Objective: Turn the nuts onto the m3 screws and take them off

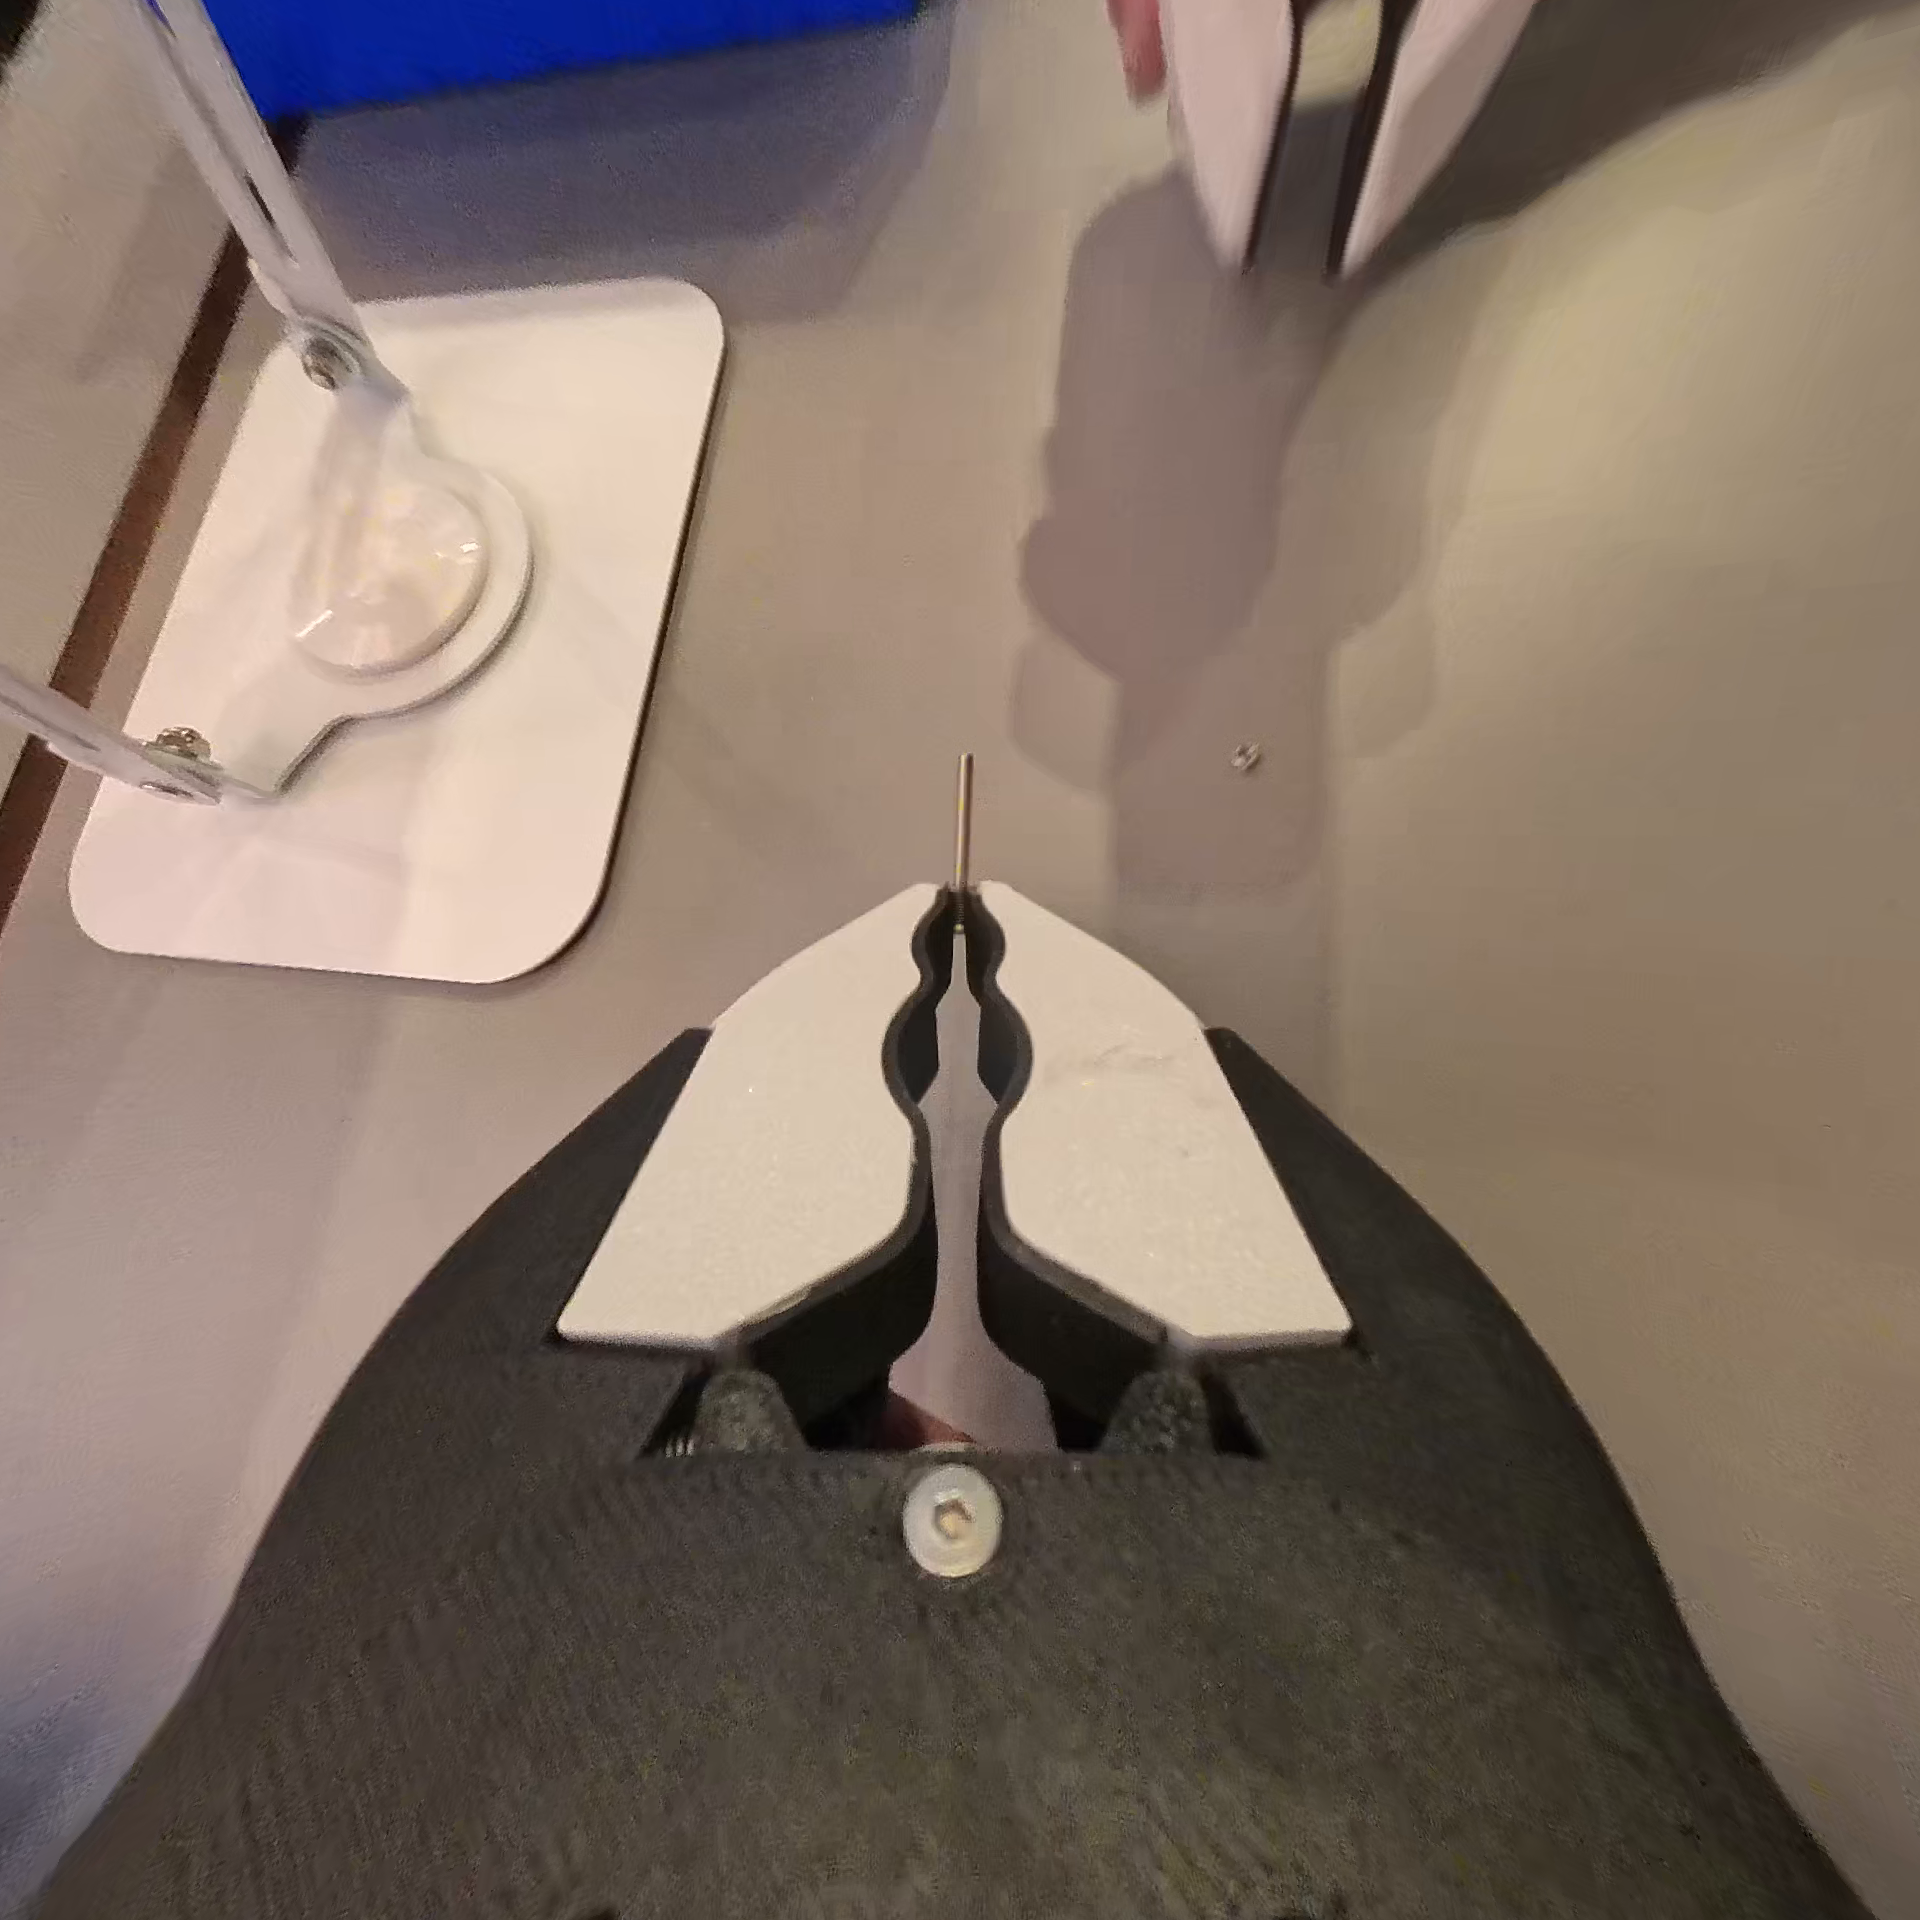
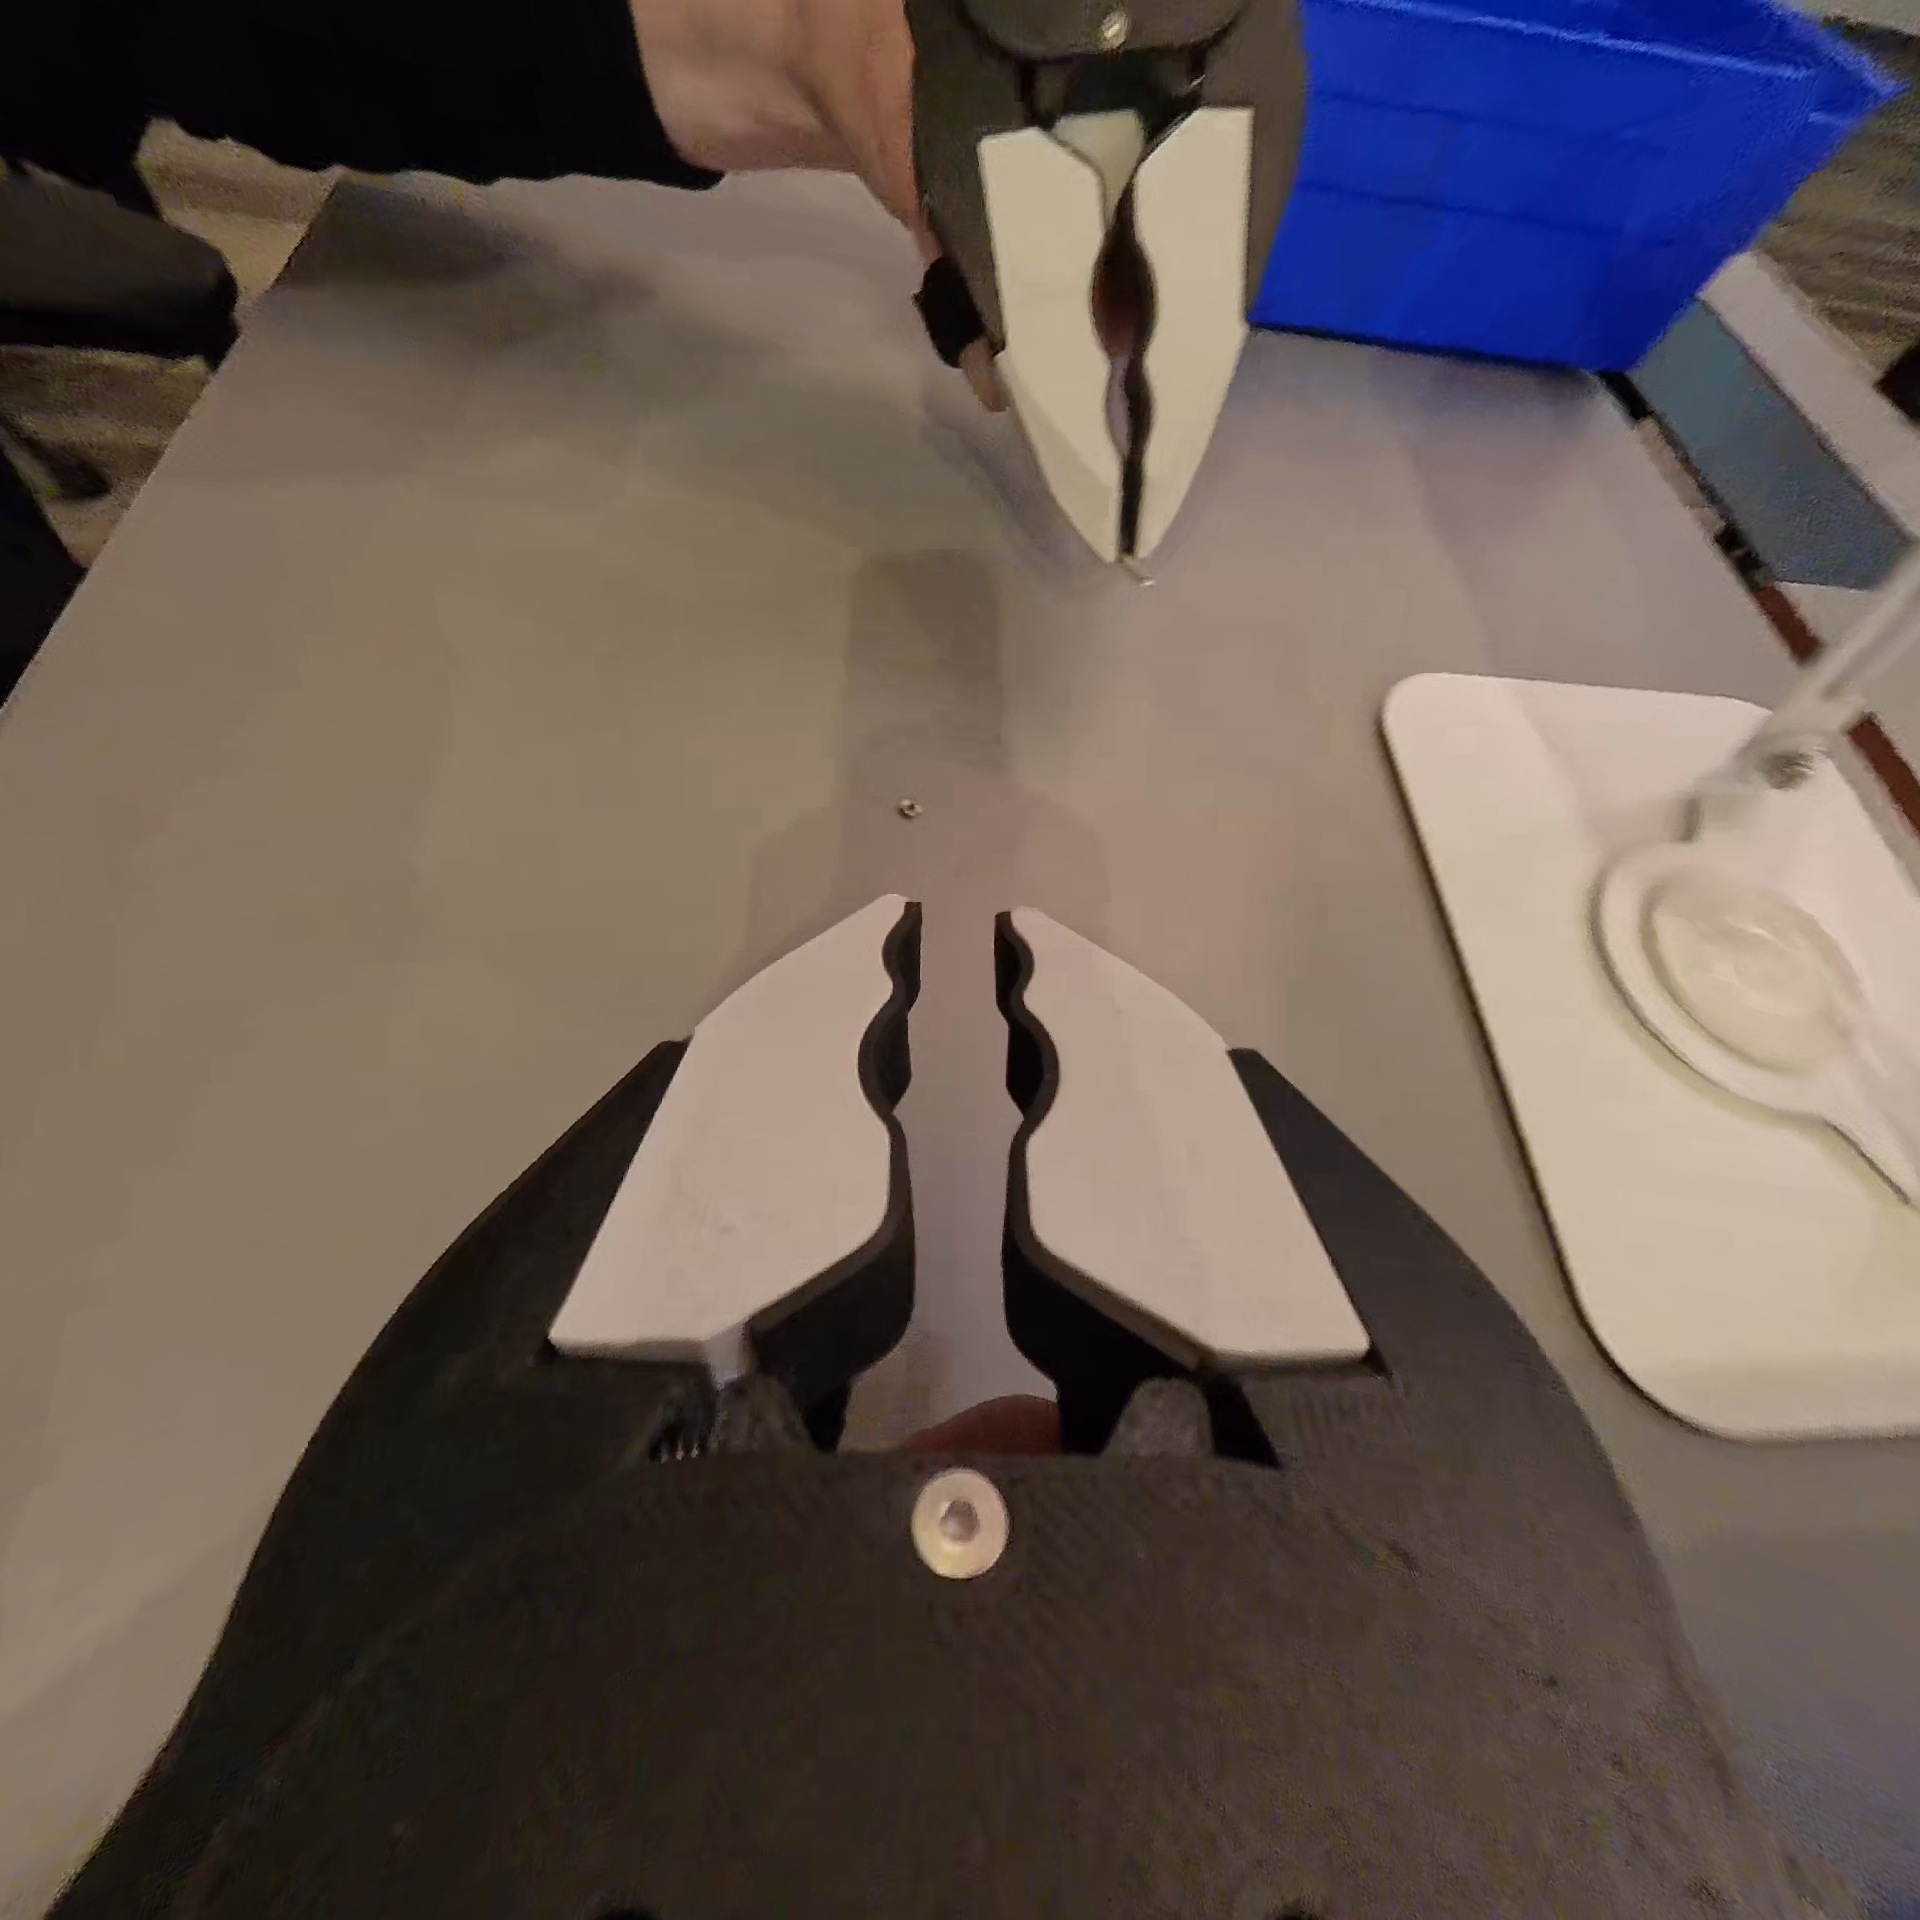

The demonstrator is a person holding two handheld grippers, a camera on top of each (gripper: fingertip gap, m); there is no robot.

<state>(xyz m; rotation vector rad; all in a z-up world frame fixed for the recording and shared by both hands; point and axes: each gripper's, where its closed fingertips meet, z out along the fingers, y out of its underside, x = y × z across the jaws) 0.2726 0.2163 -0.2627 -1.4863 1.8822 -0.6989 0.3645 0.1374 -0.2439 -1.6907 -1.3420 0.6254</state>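
Note:
My left gripper [image 1: 962, 889] is shut on a thin metal M3 screw [image 1: 964, 821], whose shaft sticks forward out of the fingertips. In the right wrist view the left gripper [image 2: 1130, 556] hangs tip-down over the table, with the screw's end [image 2: 1144, 580] just showing below it. A small silver nut [image 1: 1246, 757] lies loose on the grey table, to the right of the screw; it also shows in the right wrist view [image 2: 908, 806]. My right gripper [image 2: 958, 910] is open and empty, a short way behind the nut; it shows blurred at the top of the left wrist view [image 1: 1291, 265].
A white rectangular base plate [image 1: 582, 582] with a clear magnifier stand [image 1: 390, 582] sits on the grey table [image 1: 1558, 935]; in the right wrist view the plate [image 2: 1507, 935] is at the right. A blue bin [image 2: 1538, 177] stands at the table's far edge. A person's hand [image 2: 790, 94] holds the left gripper.

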